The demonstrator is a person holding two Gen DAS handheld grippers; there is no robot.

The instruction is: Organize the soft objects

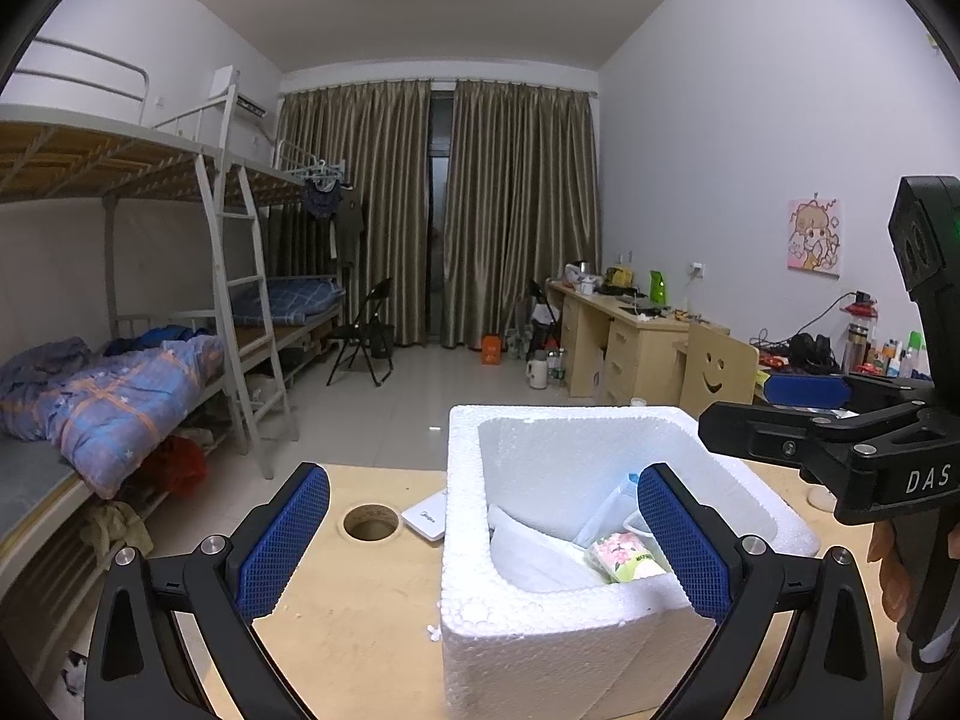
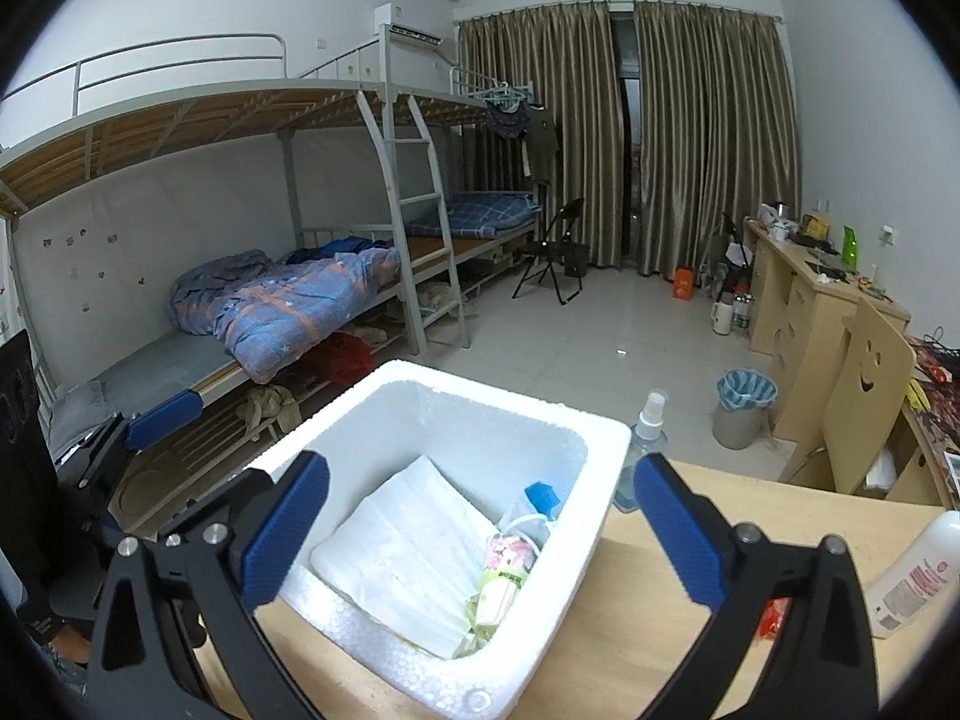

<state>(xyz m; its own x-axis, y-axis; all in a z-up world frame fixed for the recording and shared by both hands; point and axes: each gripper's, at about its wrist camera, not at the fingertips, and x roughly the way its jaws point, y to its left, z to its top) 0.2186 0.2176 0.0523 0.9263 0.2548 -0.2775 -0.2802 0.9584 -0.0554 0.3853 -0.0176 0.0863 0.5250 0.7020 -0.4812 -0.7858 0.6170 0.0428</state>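
Bunk beds [image 1: 138, 312]: far left along the wall, a rumpled blue plaid quilt [image 1: 114, 402] on the lower bunk.
Table [image 1: 354, 648]: pale wood, in the foreground, with a round cable hole [image 1: 371, 521] left of the box.
Left gripper [image 1: 483, 540]: black frame with blue pads, jaws spread wide and holding nothing; its left finger is over bare table, its right finger in front of the box's near right corner.
Foam box [image 1: 540, 648]: white polystyrene, open on top, standing on the table between the two grippers.
Soft items: all lying inside the box. A flat white folded pack [image 2: 408, 546] covers most of the floor. A small floral tissue packet [image 2: 507, 564] lies against its right edge. A clear bag with a blue piece [image 2: 543, 498] sits in the far right corner.
Right gripper [image 2: 480, 534]: jaws stretched fully wide above the box, nothing between the pads.
Spray bottle [image 2: 645, 450]: clear, upright on the table just right of the box.
White bottle [image 2: 918, 576]: lying tilted at the far right table edge.
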